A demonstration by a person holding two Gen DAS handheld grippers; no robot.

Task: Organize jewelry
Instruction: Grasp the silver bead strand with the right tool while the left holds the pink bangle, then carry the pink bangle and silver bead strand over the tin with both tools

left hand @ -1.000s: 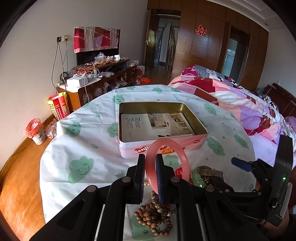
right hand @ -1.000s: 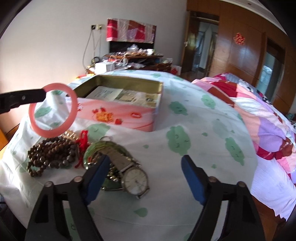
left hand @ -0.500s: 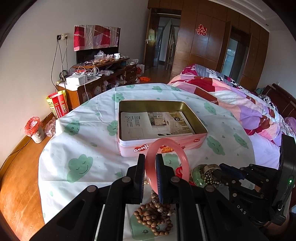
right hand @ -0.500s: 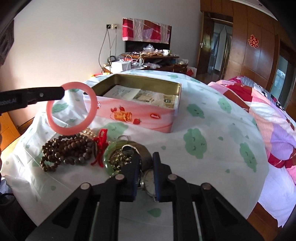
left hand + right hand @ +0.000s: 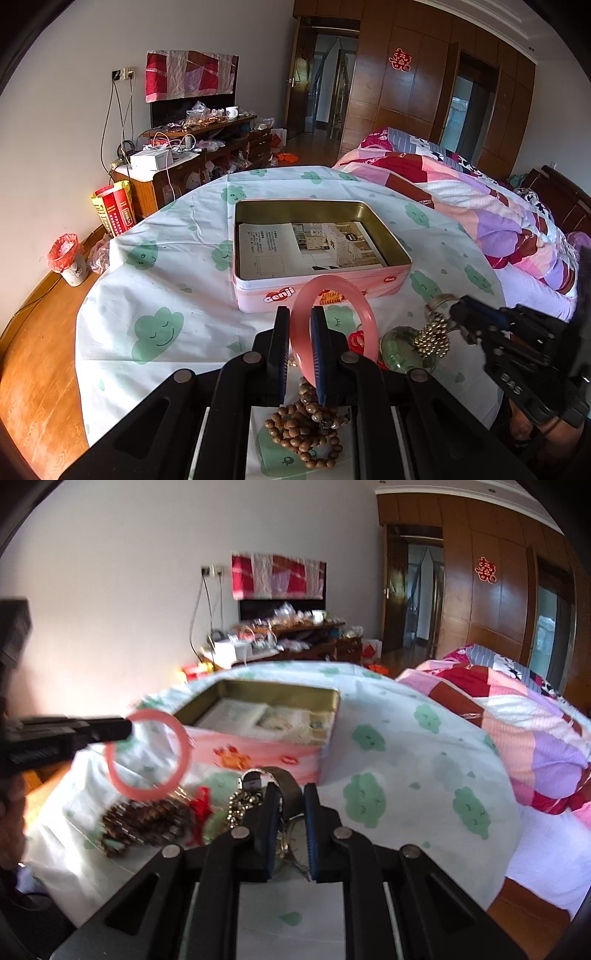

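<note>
My left gripper [image 5: 300, 314] is shut on a pink bangle [image 5: 334, 285], held upright above the table just in front of the open pink tin [image 5: 321, 202]. My right gripper [image 5: 290, 794] is shut on the mesh strap of a wristwatch [image 5: 288, 780]; the watch face [image 5: 295, 836] shows between the fingers. A gold bead chain [image 5: 432, 338] hangs from the right gripper [image 5: 461, 310]. The pink bangle [image 5: 183, 746] and the left gripper [image 5: 125, 729] appear at the left of the right wrist view.
On the cloth lie wooden bead bracelets [image 5: 306, 435], a red knot [image 5: 356, 338] and a green bangle [image 5: 393, 350]. A printed sheet lines the tin's bottom [image 5: 306, 247]. A bed [image 5: 480, 206] stands to the right, a cluttered cabinet [image 5: 192, 147] behind.
My right gripper went from wide open over the watch to shut on its strap, then rose a little with the watch and bead chain. The left gripper and bangle stayed put.
</note>
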